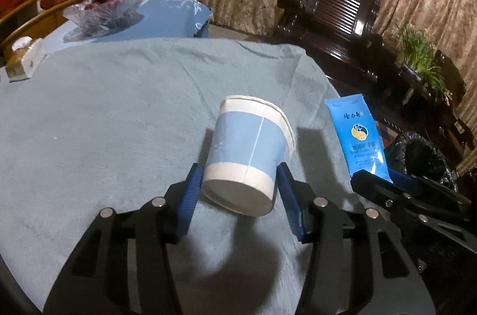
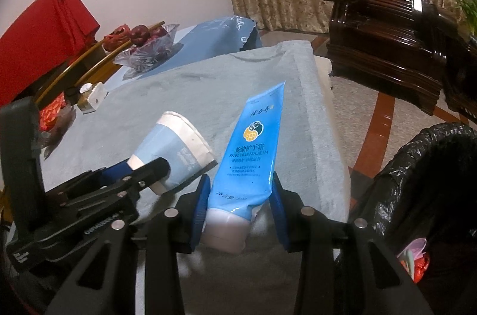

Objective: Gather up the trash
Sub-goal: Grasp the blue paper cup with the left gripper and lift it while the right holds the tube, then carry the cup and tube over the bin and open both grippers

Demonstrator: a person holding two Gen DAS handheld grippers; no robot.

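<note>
My left gripper [image 1: 240, 176] is shut on a blue-and-white paper cup [image 1: 249, 151], held by its base and tilted above the grey-blue cloth; the cup also shows in the right wrist view [image 2: 176, 148]. My right gripper [image 2: 240, 189] is shut on a blue hand cream tube [image 2: 250, 154] near its white cap, the tube pointing away over the cloth. The tube also shows in the left wrist view [image 1: 359, 136], with the right gripper [image 1: 384, 181] below it. The left gripper [image 2: 140, 172] shows at the left of the right wrist view.
A bin lined with a black bag [image 2: 423, 166] stands right of the table [image 2: 190, 94]; it also shows in the left wrist view [image 1: 423, 154]. A glass fruit bowl [image 1: 104, 8] and a tissue box [image 1: 23, 58] sit at the far left. Dark wooden chairs [image 2: 387, 26] stand beyond.
</note>
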